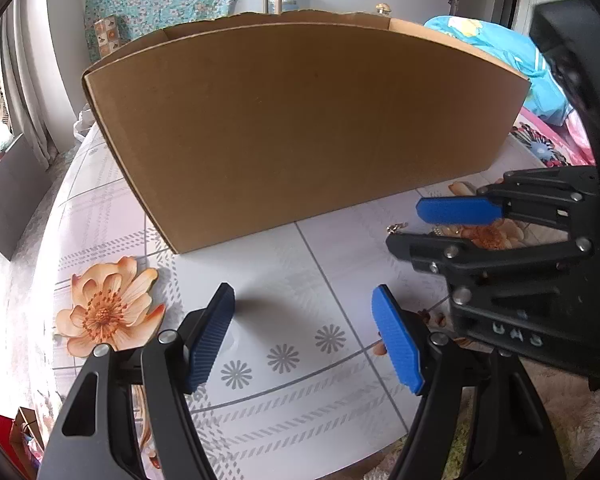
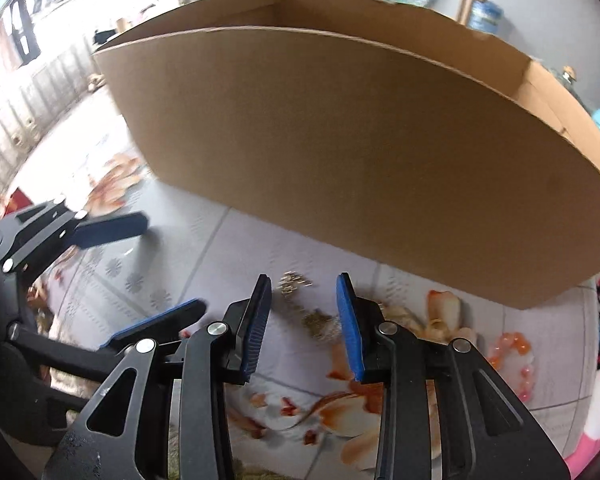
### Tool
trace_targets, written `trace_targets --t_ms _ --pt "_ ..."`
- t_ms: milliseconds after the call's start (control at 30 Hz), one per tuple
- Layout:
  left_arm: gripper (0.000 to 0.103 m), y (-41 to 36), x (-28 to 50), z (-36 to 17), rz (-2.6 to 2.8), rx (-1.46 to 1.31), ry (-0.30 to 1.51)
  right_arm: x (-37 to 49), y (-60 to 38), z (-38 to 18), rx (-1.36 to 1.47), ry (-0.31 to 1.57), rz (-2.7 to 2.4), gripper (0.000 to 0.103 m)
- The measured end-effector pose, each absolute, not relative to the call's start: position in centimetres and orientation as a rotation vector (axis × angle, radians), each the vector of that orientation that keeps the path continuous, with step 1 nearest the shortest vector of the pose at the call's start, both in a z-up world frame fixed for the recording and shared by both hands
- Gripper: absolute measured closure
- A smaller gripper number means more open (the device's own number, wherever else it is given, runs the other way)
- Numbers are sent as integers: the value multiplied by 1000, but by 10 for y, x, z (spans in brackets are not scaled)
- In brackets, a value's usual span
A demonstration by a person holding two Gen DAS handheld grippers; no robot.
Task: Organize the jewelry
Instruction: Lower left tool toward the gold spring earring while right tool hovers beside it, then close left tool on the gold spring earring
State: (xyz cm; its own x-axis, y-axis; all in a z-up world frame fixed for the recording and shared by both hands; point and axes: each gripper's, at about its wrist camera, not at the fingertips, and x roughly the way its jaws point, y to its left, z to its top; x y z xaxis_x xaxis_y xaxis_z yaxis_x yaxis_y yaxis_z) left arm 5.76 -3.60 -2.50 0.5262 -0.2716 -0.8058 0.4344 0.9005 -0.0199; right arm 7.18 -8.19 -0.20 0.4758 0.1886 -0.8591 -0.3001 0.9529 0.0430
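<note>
A large open cardboard box [image 1: 300, 120] stands on the flowered table; it also fills the right wrist view [image 2: 360, 160]. A gold chain [image 2: 296, 284] lies on the table just ahead of my right gripper [image 2: 304, 300], which is open and empty over it. A bit of the chain [image 1: 398, 227] shows in the left wrist view beside the right gripper [image 1: 404, 224]. An orange bead bracelet [image 2: 516, 352] lies at the right. My left gripper [image 1: 304, 300] is open and empty above the tablecloth; it shows at the left of the right wrist view [image 2: 168, 264].
The tablecloth [image 1: 340, 264] has grey tile lines and orange flower prints [image 1: 108, 308]. A blue quilt [image 1: 500, 44] and pink bedding [image 1: 556, 140] lie behind the box at the right. A fluffy rug [image 1: 580, 420] lies below the table edge.
</note>
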Motion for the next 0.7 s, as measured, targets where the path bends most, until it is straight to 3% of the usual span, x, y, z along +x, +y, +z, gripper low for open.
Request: trace_targets --t_ms 333,700 --pt "34 -14 62 -20 -437 65 938 52 -142 8 16 1009 290 72" --pt "80 -43 75 -7 -592 82 953 37 -198 -2 103 992 292 72"
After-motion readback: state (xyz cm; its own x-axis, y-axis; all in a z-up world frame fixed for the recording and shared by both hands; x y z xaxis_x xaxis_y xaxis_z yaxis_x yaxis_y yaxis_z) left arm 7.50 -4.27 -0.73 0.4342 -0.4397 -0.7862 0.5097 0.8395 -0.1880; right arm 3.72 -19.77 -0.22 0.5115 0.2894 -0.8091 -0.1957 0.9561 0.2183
